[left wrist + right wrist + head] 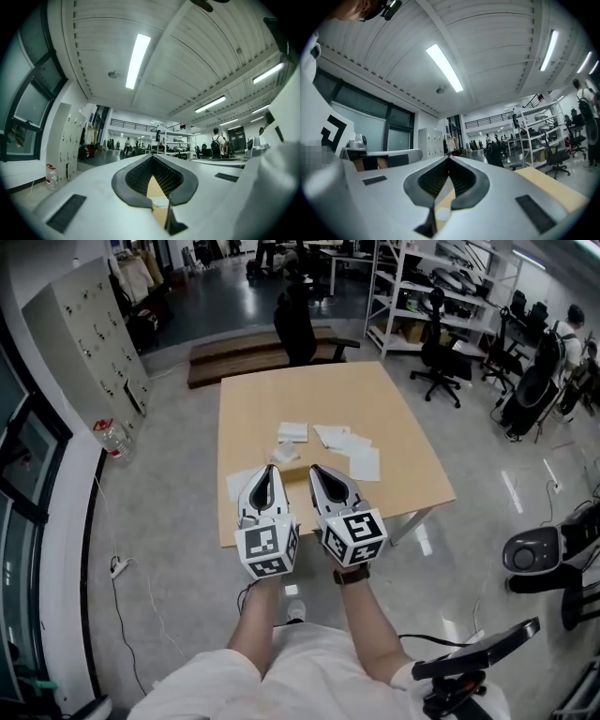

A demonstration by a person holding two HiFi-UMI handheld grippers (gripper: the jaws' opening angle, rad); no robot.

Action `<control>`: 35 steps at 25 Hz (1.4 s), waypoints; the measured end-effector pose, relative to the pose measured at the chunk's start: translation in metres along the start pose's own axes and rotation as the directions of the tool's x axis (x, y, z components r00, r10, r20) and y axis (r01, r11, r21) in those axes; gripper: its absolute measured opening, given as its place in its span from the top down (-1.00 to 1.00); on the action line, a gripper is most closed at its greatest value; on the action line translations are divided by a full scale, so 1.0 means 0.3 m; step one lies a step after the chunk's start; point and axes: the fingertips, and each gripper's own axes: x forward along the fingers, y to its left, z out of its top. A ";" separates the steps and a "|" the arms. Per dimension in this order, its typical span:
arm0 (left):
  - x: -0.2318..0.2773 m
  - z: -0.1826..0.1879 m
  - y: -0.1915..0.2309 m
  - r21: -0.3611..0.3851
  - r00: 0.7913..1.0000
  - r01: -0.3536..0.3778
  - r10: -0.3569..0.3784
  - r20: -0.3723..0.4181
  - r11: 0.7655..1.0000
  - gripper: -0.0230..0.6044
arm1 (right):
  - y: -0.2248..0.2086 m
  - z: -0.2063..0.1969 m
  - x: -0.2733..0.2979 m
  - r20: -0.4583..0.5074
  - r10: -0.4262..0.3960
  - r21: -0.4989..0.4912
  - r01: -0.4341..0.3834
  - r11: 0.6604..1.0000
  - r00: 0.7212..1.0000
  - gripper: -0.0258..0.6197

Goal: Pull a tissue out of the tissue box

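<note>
On the light wooden table (272, 395) lies a flat white tissue box (292, 431). A crumpled tissue (284, 455) rests just in front of it, and several flat tissues (352, 443) are spread to its right. My left gripper (271, 469) hovers over the table's near edge, level, jaws shut with nothing in them. Beside it my right gripper (314, 468) is also shut and empty. Both point towards the box from short of it. In the left gripper view the tips (152, 156) meet; in the right gripper view the tips (449, 158) meet too.
A black office chair (298, 322) and a low wooden platform (246, 354) stand beyond the table. A water bottle (114, 439) and grey lockers (89, 334) are at the left. Shelves (441, 282), more chairs (439, 360) and a black machine (536, 554) are on the right.
</note>
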 end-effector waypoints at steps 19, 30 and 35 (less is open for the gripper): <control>0.508 -0.202 0.350 -0.094 0.993 0.073 -0.081 -0.083 0.993 0.96 | -0.139 -0.168 0.627 -0.044 0.028 0.008 -0.027 1.000 0.999 0.92; 0.823 -0.331 0.460 -0.097 0.988 0.048 -0.062 -0.139 0.994 0.96 | -0.391 -0.306 0.923 -0.163 -0.060 -0.021 0.057 0.998 0.985 0.92; 0.904 -0.500 0.492 -0.146 0.968 0.039 -0.074 -0.241 0.988 0.96 | -0.476 -0.483 0.981 -0.270 -0.048 0.042 0.062 0.997 0.962 0.92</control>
